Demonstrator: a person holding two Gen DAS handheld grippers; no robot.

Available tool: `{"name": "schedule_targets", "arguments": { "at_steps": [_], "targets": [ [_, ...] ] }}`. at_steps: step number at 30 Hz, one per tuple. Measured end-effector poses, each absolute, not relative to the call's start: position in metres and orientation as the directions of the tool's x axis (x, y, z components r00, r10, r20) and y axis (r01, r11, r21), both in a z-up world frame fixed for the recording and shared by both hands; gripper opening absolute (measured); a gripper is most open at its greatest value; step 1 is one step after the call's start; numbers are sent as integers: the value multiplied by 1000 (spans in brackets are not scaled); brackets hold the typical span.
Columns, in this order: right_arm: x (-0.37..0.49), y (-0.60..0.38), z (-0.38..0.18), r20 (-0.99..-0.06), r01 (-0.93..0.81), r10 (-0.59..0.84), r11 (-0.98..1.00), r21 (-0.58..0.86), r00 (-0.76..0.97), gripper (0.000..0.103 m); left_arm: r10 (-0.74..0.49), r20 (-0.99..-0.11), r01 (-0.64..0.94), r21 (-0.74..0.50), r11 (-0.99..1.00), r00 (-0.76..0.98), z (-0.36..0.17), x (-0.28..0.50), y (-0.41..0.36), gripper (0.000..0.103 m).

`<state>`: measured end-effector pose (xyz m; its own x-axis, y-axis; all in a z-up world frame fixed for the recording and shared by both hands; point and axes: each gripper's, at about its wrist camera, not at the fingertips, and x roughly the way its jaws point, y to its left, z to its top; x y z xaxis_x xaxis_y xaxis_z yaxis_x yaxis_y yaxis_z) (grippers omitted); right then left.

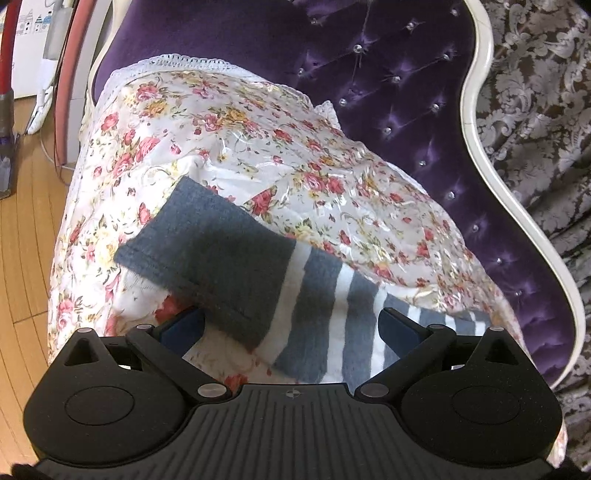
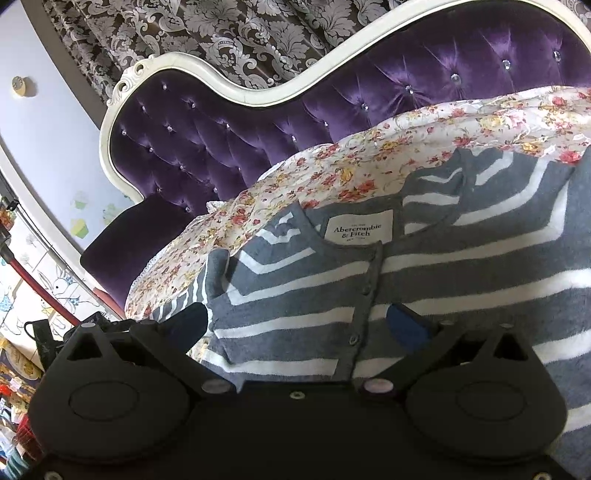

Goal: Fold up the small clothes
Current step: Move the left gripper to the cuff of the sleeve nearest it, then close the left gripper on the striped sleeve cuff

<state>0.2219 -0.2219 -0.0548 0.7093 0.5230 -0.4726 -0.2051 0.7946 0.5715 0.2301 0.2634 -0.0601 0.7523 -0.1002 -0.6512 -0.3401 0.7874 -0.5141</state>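
A grey and white striped cardigan lies spread on a flowered cover over a purple tufted sofa. The left gripper stands wide, its two blue-padded fingers well apart, with one sleeve running between them; the sleeve's plain grey cuff points ahead and to the left of the fingers, and the striped part passes back toward the right finger. Neither finger seems to press the cloth, though the near edge is hidden under the gripper body. The right gripper is also wide, set over the buttoned front of the cardigan, with the neck label straight ahead of the fingers and the button strip between them. Patterned curtains hang behind the sofa back.
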Motion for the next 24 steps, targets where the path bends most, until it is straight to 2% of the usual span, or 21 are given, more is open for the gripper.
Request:
{"name": "schedule_targets", "arguments": {
  "at_steps": [5,10,13,15,19,22,24],
  "targets": [
    [222,-222,-54,-464,-212,529,790,576,711,102,-57,-657,-337,-456,824,751,-64,243,261,101],
    [223,-222,-53,-464,-215,529,791,572,711,102,-48,-645,-355,-479,803,763,-63,241,263,99],
    [223,-220,-53,-465,-221,535,789,573,705,102,-26,-642,-377,-482,791,766,-62,239,267,75],
    [222,-220,-53,-465,-225,538,789,572,704,102,-21,-645,-389,-486,782,764,-62,238,271,69],
    [222,-221,-51,-461,-228,538,788,572,706,102,2,-637,-401,-483,778,771,-62,235,271,48],
    [222,-223,-49,-459,-224,533,790,571,710,102,-19,-618,-387,-516,764,786,-62,234,271,21],
    [222,-224,-48,-462,-219,528,793,568,713,102,-21,-604,-384,-533,754,796,-59,231,269,16]
  ]
}}
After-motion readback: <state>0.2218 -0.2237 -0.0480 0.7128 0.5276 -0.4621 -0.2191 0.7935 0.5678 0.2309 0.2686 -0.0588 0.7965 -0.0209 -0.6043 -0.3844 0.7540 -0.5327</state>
